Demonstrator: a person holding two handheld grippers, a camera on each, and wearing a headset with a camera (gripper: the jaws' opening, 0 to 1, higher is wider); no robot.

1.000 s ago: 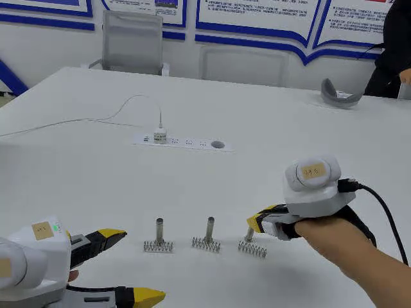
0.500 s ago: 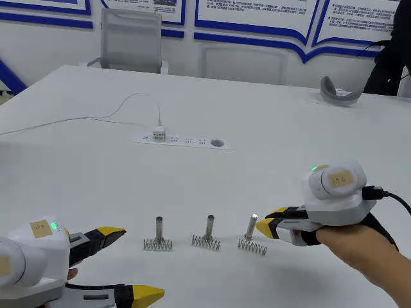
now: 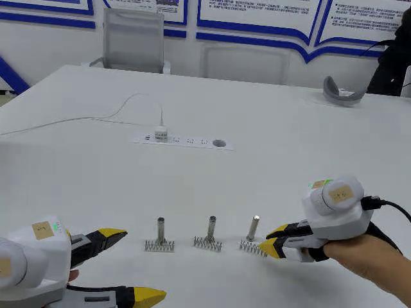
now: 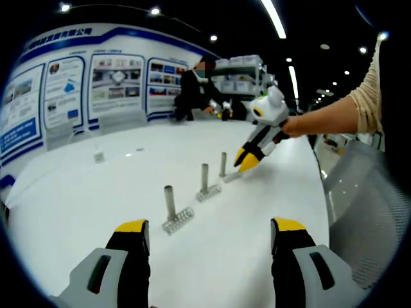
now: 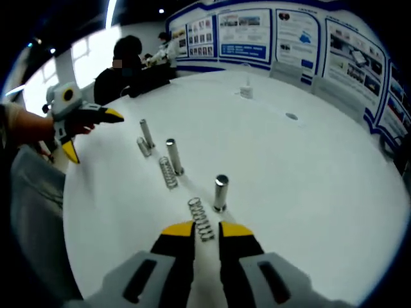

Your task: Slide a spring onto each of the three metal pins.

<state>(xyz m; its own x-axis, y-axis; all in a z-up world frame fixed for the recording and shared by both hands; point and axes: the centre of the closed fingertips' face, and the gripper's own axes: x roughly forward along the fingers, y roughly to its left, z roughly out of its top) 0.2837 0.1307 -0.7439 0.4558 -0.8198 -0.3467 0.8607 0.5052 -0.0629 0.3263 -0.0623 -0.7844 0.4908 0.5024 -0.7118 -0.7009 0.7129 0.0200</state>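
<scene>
A: On the white table (image 3: 270, 122), reading left to right, what is counted?

B: One left gripper (image 3: 138, 264) near the front edge, jaws wide apart and holding nothing. Next come three upright metal pins in a row: left pin (image 3: 160, 227), middle pin (image 3: 211, 226), right pin (image 3: 253, 226). Three springs lie flat, one just in front of each pin's foot: left spring (image 3: 158, 246), middle spring (image 3: 207, 243), right spring (image 3: 252, 247). No spring is yet threaded on a pin.

A: And at the far right?

B: One right gripper (image 3: 273, 239), jaws narrowly apart and straddling the near end of the right spring. Whether they press on it cannot be told.
</scene>
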